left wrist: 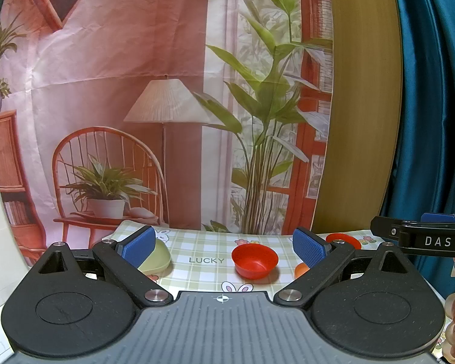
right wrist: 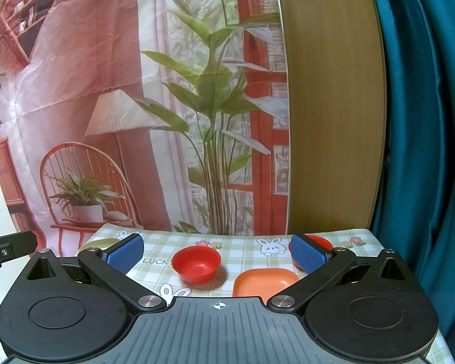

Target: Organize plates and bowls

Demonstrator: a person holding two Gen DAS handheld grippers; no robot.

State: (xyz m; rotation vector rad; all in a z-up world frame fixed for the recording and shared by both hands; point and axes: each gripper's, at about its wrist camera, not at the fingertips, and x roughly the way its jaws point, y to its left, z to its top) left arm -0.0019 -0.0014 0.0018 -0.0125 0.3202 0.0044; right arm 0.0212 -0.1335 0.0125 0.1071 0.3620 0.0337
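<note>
A red bowl (left wrist: 254,260) (right wrist: 196,264) stands on the checked tablecloth near the word LUCKY. A pale green dish (left wrist: 156,257) (right wrist: 98,244) lies to its left, partly behind my left finger. An orange square plate (right wrist: 264,280) (left wrist: 301,270) lies to the right of the bowl. A second red bowl (right wrist: 320,244) (left wrist: 342,240) stands at the far right, partly hidden. My left gripper (left wrist: 223,247) is open and empty, held back from the bowl. My right gripper (right wrist: 217,254) is open and empty, above the table's near side.
The tablecloth (right wrist: 245,244) with rabbit prints covers a small table. A printed backdrop (left wrist: 136,106) hangs right behind it, with a wooden panel (right wrist: 330,106) and a teal curtain (right wrist: 424,121) to the right. The right gripper's body (left wrist: 424,238) shows at the left view's right edge.
</note>
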